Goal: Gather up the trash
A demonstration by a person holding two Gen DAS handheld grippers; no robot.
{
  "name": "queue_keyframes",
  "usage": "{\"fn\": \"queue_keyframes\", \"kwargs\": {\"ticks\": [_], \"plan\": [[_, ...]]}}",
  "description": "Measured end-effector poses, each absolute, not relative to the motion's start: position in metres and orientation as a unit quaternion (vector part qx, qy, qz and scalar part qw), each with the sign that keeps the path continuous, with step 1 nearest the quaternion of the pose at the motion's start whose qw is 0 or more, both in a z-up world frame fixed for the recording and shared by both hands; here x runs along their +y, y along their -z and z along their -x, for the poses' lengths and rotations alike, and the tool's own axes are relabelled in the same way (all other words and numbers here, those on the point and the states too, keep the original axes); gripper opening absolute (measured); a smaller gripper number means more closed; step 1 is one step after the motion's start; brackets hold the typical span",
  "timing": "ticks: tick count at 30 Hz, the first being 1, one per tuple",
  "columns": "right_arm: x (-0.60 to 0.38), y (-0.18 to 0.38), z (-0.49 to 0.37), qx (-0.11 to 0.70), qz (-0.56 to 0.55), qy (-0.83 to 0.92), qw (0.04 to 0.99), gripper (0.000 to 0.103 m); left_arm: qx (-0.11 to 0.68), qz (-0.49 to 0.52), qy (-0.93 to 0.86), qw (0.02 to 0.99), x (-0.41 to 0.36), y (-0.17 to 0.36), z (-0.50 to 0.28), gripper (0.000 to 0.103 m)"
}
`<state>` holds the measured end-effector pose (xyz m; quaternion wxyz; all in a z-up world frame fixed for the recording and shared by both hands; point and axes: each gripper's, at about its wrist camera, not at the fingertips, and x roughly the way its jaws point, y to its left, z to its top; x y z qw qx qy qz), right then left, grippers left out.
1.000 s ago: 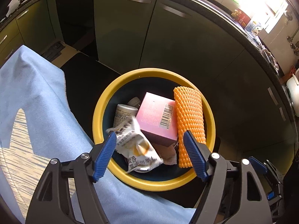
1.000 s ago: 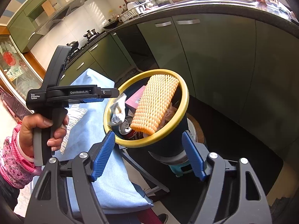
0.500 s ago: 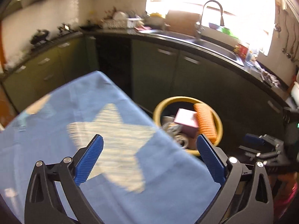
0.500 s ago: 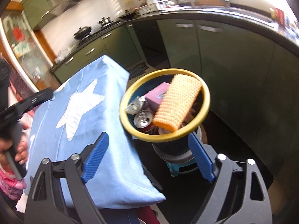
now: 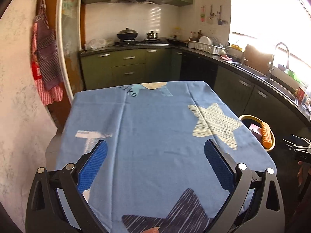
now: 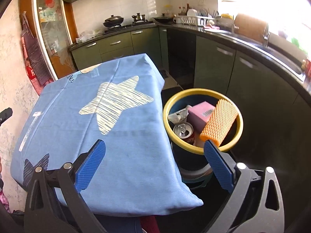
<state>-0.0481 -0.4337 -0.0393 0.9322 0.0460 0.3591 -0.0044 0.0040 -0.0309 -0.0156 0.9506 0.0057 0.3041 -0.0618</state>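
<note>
Both grippers hang with their blue fingers spread wide and nothing between them. The left gripper (image 5: 155, 163) hovers above the middle of the blue tablecloth (image 5: 151, 128); the right gripper (image 6: 154, 162) sits at the cloth's right edge, its right-hand finger just in front of the yellow-rimmed bin (image 6: 202, 149).

The trash is in that bin, low and to the right of the table: an orange foam net sleeve (image 6: 219, 122) propped across the rim, a pink box (image 6: 201, 114) beside it, a drink can (image 6: 182, 130) upright and a crumpled silver wrapper (image 6: 178, 114) toward the far left.

From where I stand no litter shows on the cloth, so I'd say the collecting is about finished. The sensible step is a slow sweep over the whole top, fingers kept apart and clear of the fabric so a fold doesn't snag. The sleeve leans high and could tip out if the bin is knocked.

The cloth bears pale and dark stars. Beyond lie green cabinets, a hob with pots (image 5: 127, 34) at the far wall, a sink under a bright window on the right, aprons (image 5: 45, 62) hanging left.
</note>
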Motion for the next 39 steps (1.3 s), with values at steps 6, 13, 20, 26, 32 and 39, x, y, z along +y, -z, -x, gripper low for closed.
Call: {"fn": "queue_keyframes", "kwargs": {"ticks": [6,13,20,26,32,39], "plan": [[-0.421,0.004,0.076,0.322,-0.025,0.017,0.946,0.096,0.283,0.01,0.039,0.958,0.006,0.006,0.038,0.098],[-0.411,-0.029,0.11,0.281,0.003,0.019,0.959,0.096,0.25,0.003,0.045,0.967,0.003,-0.018,0.073,0.098],[-0.411,-0.03,0.112,0.276,0.001,0.014,0.961,0.096,0.231,-0.004,0.054,0.971,-0.008,-0.039,0.084,0.098],[-0.417,-0.024,0.109,0.283,-0.005,0.016,0.959,0.096,0.23,-0.008,0.059,0.971,-0.016,-0.045,0.082,0.098],[-0.42,-0.021,0.108,0.285,-0.007,0.016,0.958,0.096,0.236,-0.011,0.063,0.97,-0.022,-0.043,0.075,0.098],[-0.42,-0.018,0.107,0.286,-0.007,0.014,0.958,0.096,0.229,-0.013,0.067,0.971,-0.024,-0.047,0.077,0.098]]}}
